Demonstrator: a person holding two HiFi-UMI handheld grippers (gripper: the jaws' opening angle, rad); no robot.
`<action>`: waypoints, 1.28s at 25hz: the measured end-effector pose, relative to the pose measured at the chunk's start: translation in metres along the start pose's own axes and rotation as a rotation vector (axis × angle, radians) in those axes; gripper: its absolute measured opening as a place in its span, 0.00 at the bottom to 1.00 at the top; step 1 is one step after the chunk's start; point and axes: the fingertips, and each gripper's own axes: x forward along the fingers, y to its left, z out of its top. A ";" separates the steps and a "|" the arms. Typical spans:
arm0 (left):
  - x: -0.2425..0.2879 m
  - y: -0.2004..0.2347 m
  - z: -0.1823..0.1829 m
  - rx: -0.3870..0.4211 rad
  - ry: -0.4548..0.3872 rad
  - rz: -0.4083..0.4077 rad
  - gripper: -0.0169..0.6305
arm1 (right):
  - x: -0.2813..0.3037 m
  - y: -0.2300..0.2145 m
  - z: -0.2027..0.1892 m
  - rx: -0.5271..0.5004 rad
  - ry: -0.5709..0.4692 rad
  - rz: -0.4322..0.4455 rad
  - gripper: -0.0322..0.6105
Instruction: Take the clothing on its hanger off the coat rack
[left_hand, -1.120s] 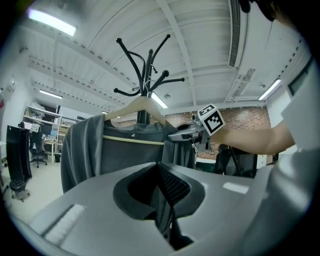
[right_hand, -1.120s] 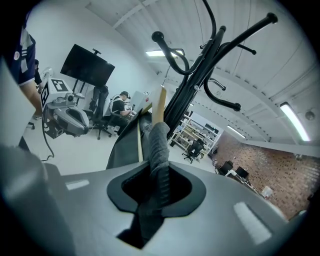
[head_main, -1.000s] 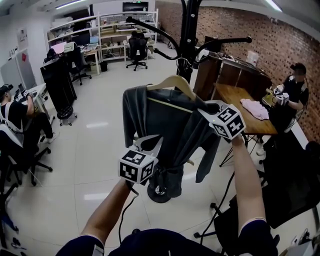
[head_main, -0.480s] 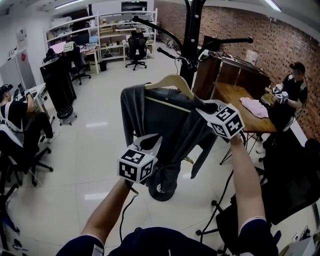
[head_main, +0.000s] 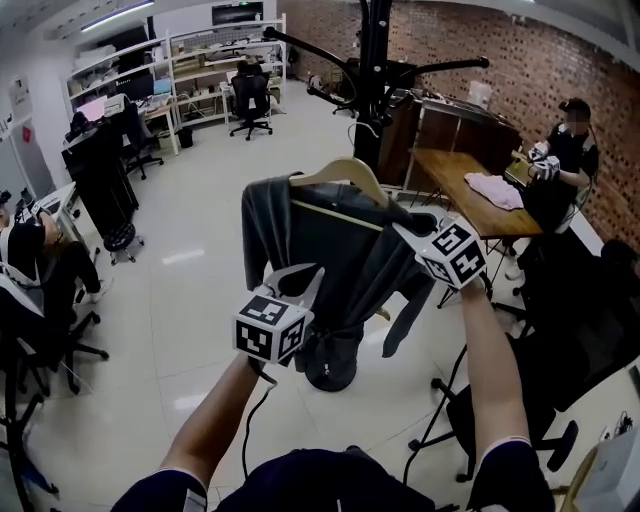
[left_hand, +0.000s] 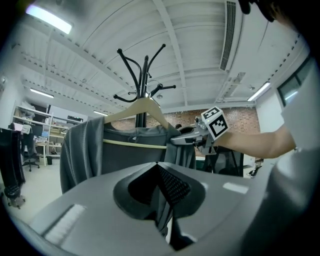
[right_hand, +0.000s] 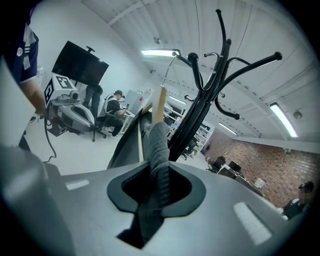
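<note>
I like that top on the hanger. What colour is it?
Dark grey; the top shows best in the head view.

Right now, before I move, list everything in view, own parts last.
garment: one, dark grey, on the hanger
hanger: one, pale wood, inside the garment's shoulders
coat rack: one, black, behind the garment
table: one, brown, right of the rack
cloth: one, pink, on the table
seated person: one, dark clothes, at the table's far end
shelving: one, white, back wall
left hand-held gripper: one, grey, shut on the garment's lower front
right hand-held gripper: one, grey, shut on the garment by the hanger's end
</note>
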 end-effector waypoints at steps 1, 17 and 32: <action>-0.002 -0.002 -0.001 0.005 0.003 -0.016 0.05 | -0.007 0.004 -0.002 0.007 0.004 -0.015 0.14; 0.033 -0.134 0.007 0.006 -0.012 -0.342 0.05 | -0.215 0.024 -0.052 0.096 0.077 -0.287 0.14; 0.063 -0.377 -0.008 0.001 0.015 -0.608 0.05 | -0.479 0.045 -0.147 0.176 0.241 -0.549 0.14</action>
